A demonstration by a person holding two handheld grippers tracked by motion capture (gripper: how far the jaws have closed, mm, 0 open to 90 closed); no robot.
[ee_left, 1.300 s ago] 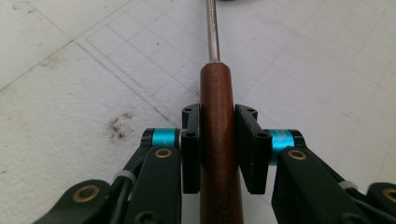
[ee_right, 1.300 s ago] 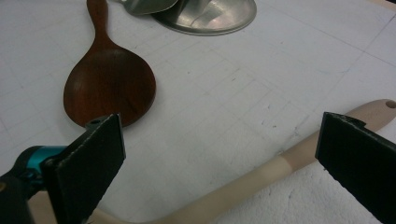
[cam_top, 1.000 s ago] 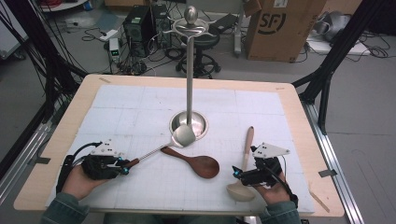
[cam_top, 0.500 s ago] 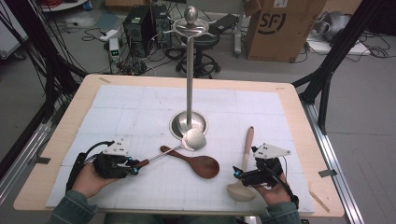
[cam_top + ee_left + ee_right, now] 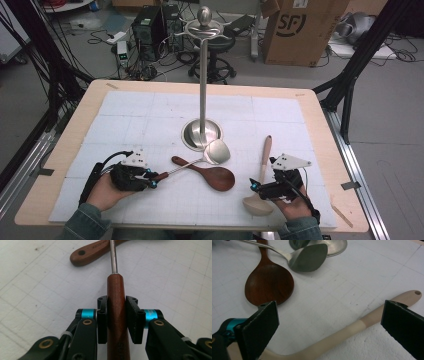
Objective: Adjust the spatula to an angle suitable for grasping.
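Observation:
My left gripper (image 5: pixel 151 180) is shut on the reddish wooden handle (image 5: pixel 116 307) of a metal spatula, whose steel head (image 5: pixel 218 151) lies just in front of the stand's round base (image 5: pixel 192 131). The spatula's thin shaft crosses over the handle of a dark wooden spoon (image 5: pixel 216 177) lying on the mat. At the front right, my right gripper (image 5: pixel 257 186) stands open with its pads wide apart on either side of a pale wooden spoon (image 5: pixel 352 327), not touching it. The pale spoon's bowl (image 5: pixel 256 205) points toward the table's front edge.
A tall steel utensil stand (image 5: pixel 203 75) with hooks at the top rises from the middle of the white gridded mat (image 5: pixel 125 115). In the right gripper view the dark spoon's bowl (image 5: pixel 269 286) and spatula head (image 5: pixel 308 257) lie ahead.
My left gripper has moved right with the spatula, so its head slid from the front of the stand's base to the base's right front. The right gripper kept still.

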